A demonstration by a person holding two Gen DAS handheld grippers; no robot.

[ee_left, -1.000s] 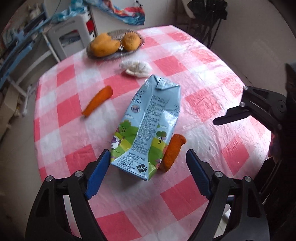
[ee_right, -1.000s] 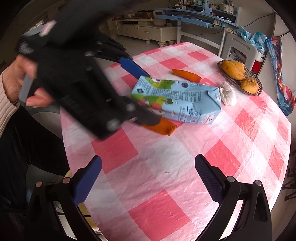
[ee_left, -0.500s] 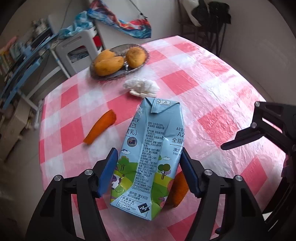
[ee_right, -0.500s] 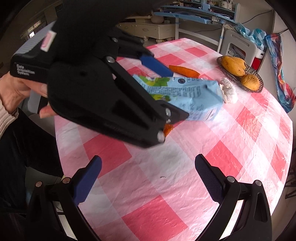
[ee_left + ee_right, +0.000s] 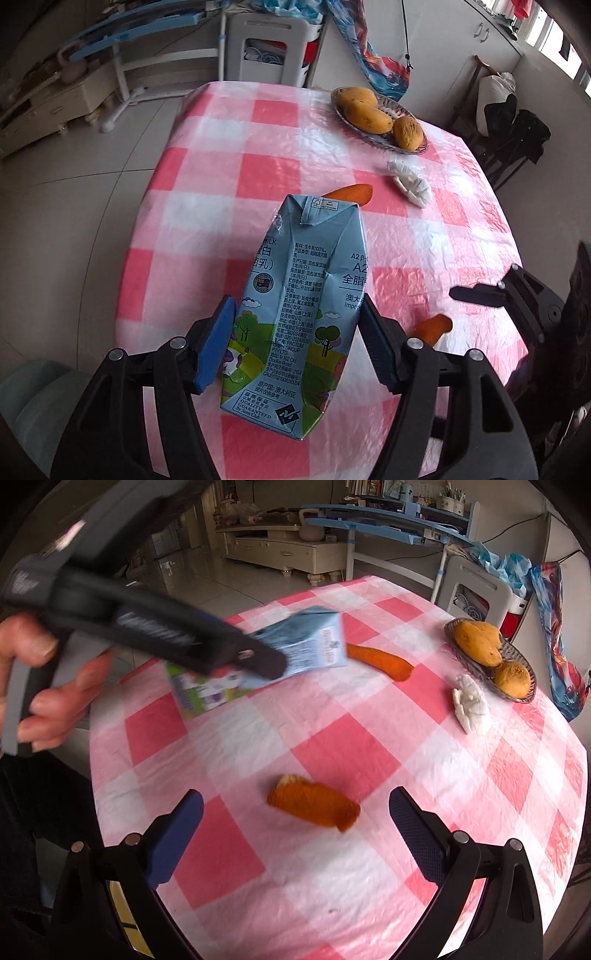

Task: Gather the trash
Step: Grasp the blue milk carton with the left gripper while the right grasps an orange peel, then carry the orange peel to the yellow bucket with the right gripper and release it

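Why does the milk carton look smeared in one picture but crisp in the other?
In the right wrist view the milk carton and the left gripper holding it are motion-blurred, while the table stays sharp. In the left wrist view the camera rides with that gripper, so the print reads crisply.

Mangoes [image 5: 365, 110] in glass dish [image 5: 413, 147], checked tablecloth [image 5: 258, 155].
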